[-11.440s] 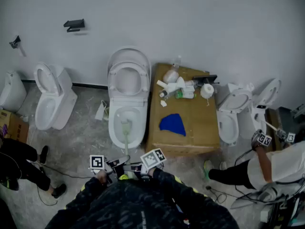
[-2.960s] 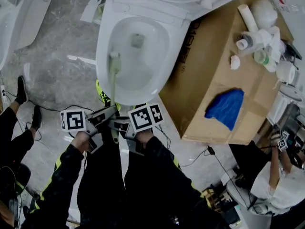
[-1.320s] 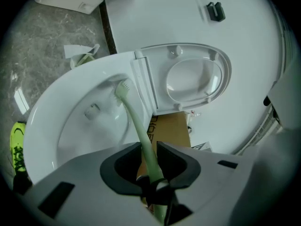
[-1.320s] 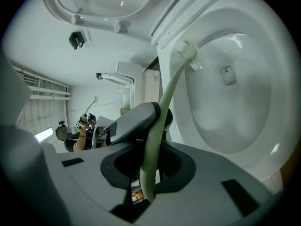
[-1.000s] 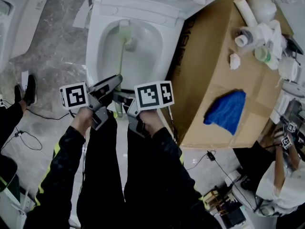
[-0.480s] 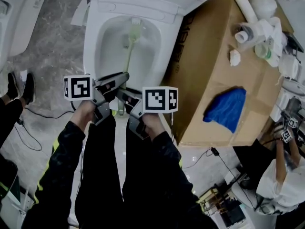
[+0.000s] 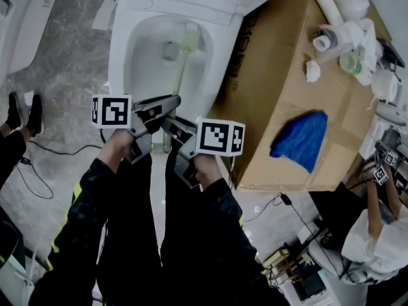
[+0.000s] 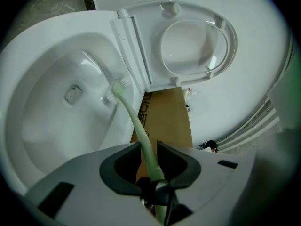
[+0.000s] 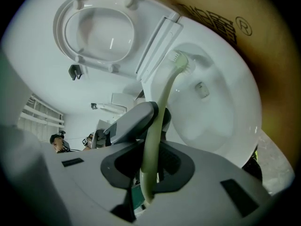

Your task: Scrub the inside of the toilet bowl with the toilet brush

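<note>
Closest in the head view, two dark sleeves (image 7: 95,203) reach forward over the person's dark trousers. The left gripper (image 7: 167,103) carries its black-and-white marker cube (image 7: 111,111) on the outer side. The right gripper (image 7: 171,125) sits just behind it with its own cube (image 7: 220,137). The two tools cross over the front rim of the bowl.

In the left gripper view, the left gripper (image 8: 149,149) has its dark pads pressed narrow on the pale green plastic toilet brush (image 8: 134,121), clamping the handle. In the right gripper view, the right gripper (image 9: 150,159) also pinches the brush handle (image 9: 160,112), lower down the shaft, with the left tool's grey body just ahead of it.

From the jaws the handle (image 7: 178,75) runs up and away into the white ceramic toilet bowl (image 7: 124,50). Its bristled head (image 7: 189,34) lies against the bowl's inner wall at the back right, under the rim and just beside the drain opening (image 7: 169,50). The left gripper view shows the white bristles (image 8: 117,89) against the glazed slope below the hinge.

Beyond the bowl stands the raised white seat and lid (image 8: 197,41). To the right sits a large brown cardboard box (image 7: 293,75) touching the toilet's side. A crumpled blue cloth (image 7: 299,139) lies on its near half, and white bottles and paper rolls (image 7: 344,37) are clustered at its far end
</note>
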`<state>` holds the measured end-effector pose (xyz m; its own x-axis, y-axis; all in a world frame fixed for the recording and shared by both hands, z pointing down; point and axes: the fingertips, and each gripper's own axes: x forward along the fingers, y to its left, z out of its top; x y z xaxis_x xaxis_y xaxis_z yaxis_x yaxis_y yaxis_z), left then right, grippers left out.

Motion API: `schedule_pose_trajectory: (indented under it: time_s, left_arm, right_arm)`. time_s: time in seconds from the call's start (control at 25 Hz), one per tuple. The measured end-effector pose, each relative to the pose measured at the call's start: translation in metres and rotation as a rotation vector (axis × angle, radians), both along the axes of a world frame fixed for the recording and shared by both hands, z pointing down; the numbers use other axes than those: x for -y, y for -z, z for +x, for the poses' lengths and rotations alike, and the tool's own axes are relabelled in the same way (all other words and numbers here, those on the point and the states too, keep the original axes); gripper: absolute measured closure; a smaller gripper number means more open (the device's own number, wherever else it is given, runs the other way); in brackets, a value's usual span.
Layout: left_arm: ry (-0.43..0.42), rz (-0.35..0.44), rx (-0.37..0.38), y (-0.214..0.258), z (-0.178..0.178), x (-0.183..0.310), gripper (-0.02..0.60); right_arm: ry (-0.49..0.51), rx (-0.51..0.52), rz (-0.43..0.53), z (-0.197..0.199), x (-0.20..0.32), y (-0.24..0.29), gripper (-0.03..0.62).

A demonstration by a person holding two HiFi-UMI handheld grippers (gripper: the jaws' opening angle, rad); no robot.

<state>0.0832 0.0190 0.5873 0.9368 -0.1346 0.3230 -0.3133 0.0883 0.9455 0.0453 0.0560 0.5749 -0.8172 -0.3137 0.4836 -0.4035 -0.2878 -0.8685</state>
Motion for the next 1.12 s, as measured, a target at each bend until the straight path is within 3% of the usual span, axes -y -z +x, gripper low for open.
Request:
schedule_pose_trajectory:
  time_s: [0.36,0.56,0.72,0.92,1.12]
  left_arm:
    - [-0.038,-0.034,-0.049,0.001,0.022,-0.02,0.486]
    - [-0.035,-0.052,-0.133,0.01,0.033,-0.03,0.488]
    - [-0.048,-0.083,-0.095,0.004,0.031,-0.044,0.487]
    - [-0.056,-0.095,-0.11,0.004,0.036,-0.048,0.487]
    - [0.003,-0.099,-0.105,0.001,0.03,-0.041,0.488]
  right_arm:
    - [-0.034,-0.067,-0.031,0.021,-0.02,-0.002,0.537]
    - [-0.056,-0.063,-0.052,0.023,-0.031,0.0,0.537]
    - [-0.065,-0.074,-0.072,0.025,-0.042,0.001,0.537]
    - [-0.062,-0.085,-0.087,0.029,-0.046,0.0,0.537]
    - [0.004,-0.112,-0.095,0.029,-0.041,0.0,0.537]
